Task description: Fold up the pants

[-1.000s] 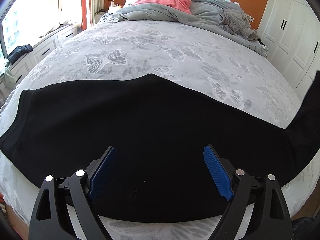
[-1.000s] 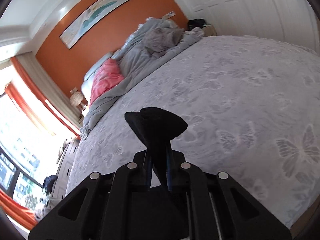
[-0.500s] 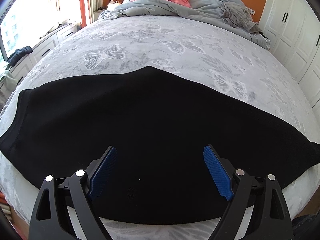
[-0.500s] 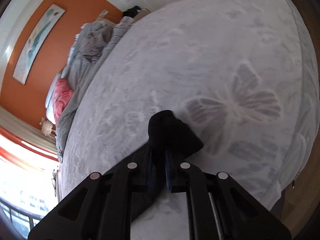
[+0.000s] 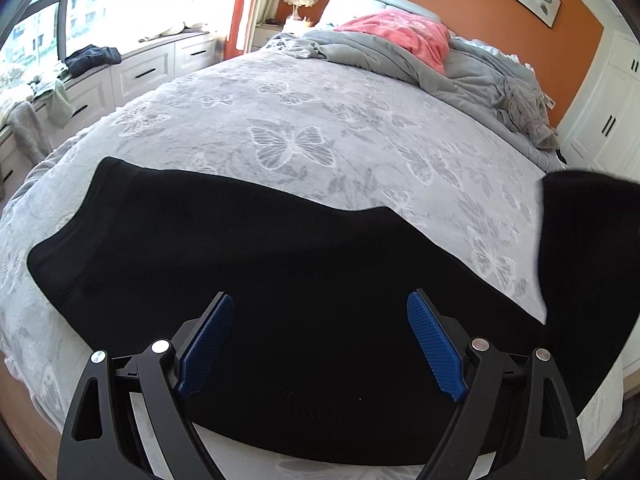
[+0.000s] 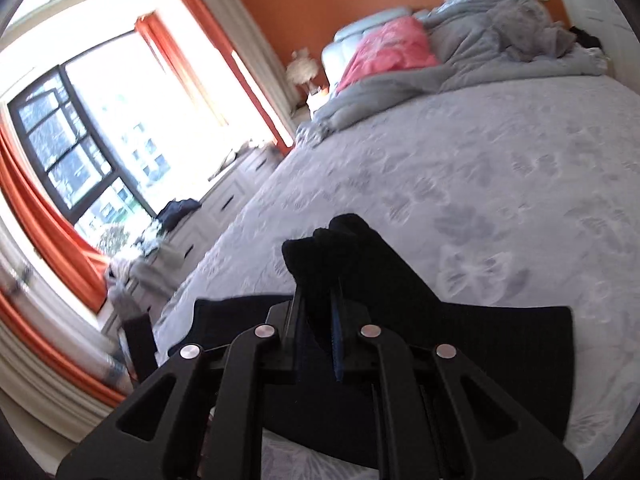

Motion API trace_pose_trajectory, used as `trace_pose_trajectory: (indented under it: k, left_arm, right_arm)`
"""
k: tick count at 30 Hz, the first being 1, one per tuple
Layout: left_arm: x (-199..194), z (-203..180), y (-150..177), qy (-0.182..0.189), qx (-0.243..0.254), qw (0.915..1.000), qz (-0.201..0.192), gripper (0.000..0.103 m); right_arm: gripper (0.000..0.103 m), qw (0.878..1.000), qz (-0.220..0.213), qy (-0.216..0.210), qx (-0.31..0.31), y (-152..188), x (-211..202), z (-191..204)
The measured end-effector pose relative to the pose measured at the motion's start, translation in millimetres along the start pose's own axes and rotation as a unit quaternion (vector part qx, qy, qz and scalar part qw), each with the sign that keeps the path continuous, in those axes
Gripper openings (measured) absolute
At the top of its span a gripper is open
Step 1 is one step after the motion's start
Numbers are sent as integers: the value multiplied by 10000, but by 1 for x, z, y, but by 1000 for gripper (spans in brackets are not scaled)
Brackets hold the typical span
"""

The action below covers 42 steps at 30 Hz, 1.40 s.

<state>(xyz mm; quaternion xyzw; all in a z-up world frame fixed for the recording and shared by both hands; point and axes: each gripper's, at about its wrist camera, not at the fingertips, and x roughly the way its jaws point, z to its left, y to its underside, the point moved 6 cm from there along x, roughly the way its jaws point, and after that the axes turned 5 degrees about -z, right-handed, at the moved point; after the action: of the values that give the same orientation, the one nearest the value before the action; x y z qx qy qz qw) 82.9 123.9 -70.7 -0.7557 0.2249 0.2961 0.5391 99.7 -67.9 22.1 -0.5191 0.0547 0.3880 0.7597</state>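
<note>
Black pants [image 5: 248,264] lie spread across the near part of the bed, waistband end at the left. My left gripper [image 5: 320,344] is open and empty, hovering just above the middle of the pants. The right end of the pants [image 5: 580,264] is lifted off the bed and hangs at the right edge of the left wrist view. My right gripper [image 6: 318,312] is shut on that bunched end of the pants [image 6: 340,240] and holds it above the rest of the pants [image 6: 500,352].
The bed has a grey butterfly-print cover [image 5: 360,120]. A rumpled grey duvet [image 5: 472,68] and a pink pillow [image 5: 404,36] lie at the head. White drawers with clothes [image 5: 92,56] stand under the window at left. White wardrobes [image 5: 612,92] stand at right.
My right gripper has lifted the pants end from the bed's right side and swung it left over the pants. The left wrist view has shifted, with the lifted end now hanging at its right edge.
</note>
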Motion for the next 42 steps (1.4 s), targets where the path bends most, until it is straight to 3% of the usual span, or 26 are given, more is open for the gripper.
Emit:
trace_pose_trajectory:
  k: [5, 8, 11, 12, 13, 14, 15, 16, 17, 19, 21, 23, 28, 29, 31, 32, 33, 34, 36, 37, 38, 39, 40, 42]
  left_arm:
    - [-4, 22, -9, -114, -172, 9998, -31, 86]
    - [-3, 34, -13, -48, -337, 9994, 11, 86]
    - [0, 42, -14, 86, -526, 9985, 118, 86]
    - [1, 43, -14, 142, -584, 9981, 144, 86]
    - [2, 44, -14, 177, -617, 9978, 168, 86]
    - [3, 44, -13, 209, -639, 9975, 207, 86]
    - [4, 43, -11, 286, -658, 9971, 262, 86]
    - [6, 42, -10, 395, -680, 9964, 327, 86]
    - [8, 41, -9, 483, -694, 9956, 395, 86]
    - [12, 35, -5, 591, -683, 9944, 557, 86]
    - [17, 26, 2, 772, -587, 9923, 773, 87]
    - [23, 13, 13, 902, -384, 9894, 1074, 87]
    - [43, -18, 52, 1035, 44, 9755, 1940, 86]
    - [43, -23, 55, 976, 152, 9775, 1866, 84]
    - [42, -34, 58, 851, 570, 9815, 1619, 57]
    - [43, -41, 60, 902, 752, 9799, 1610, 22]
    - [42, -45, 60, 963, 769, 9796, 1587, 16]
    - [39, -47, 54, 1043, 725, 9815, 1432, 14]
    - [11, -56, 32, 1484, 827, 9832, 662, 13]
    - [-7, -60, 23, 1764, 855, 9803, 258, 13]
    - [-18, -61, 18, 1814, 939, 9789, -31, 15]
    - [-16, -59, 17, 1558, 1055, 9820, -141, 18]
    - [0, -53, 23, 1165, 1112, 9869, 91, 20]
    - [42, -36, 48, 551, 903, 9880, 1122, 22]
  right_arm:
    - [10, 9945, 1044, 90, -1, 75, 88, -6]
    - [14, 9862, 1629, -91, 296, 109, 107, -20]
    - [19, 9804, 1881, -442, 396, 123, 99, -22]
    - [27, 9788, 1933, -513, 451, 121, 91, -21]
    - [41, 9786, 1887, -593, 560, 115, 77, -24]
    - [52, 9818, 1697, -596, 616, 104, 60, -28]
    - [75, 9876, 1374, -446, 617, 88, 42, -34]
    - [87, 9929, 1003, -185, 606, 73, 18, -47]
    - [88, 9959, 667, 152, 597, 61, -6, -63]
    - [88, 9942, 391, 708, 710, 51, -43, -95]
    - [88, 9863, 213, 1046, 1259, 55, -72, -128]
    - [88, 9772, 285, 1270, 1677, 71, -83, -152]
    - [87, 9671, 772, 1800, 1625, 114, -66, -184]
    - [83, 9681, 794, 1715, 1645, 120, -61, -188]
    - [49, 9694, 832, 1367, 1862, 130, -45, -194]
    - [46, 9674, 886, 1264, 2006, 134, -39, -196]
    - [29, 9675, 853, 1268, 2013, 136, -36, -198]
    - [20, 9711, 755, 1196, 1923, 132, -38, -194]
    - [20, 9785, 386, 1023, 1748, 113, -56, -177]
    - [20, 9822, 189, 918, 1630, 103, -66, -167]
    - [20, 9851, 54, 854, 1489, 96, -73, -159]
    - [22, 9861, 13, 915, 1387, 93, -75, -158]
    - [30, 9857, 78, 1039, 1321, 96, -72, -164]
    - [36, 9797, 525, 1394, 1341, 113, -54, -185]
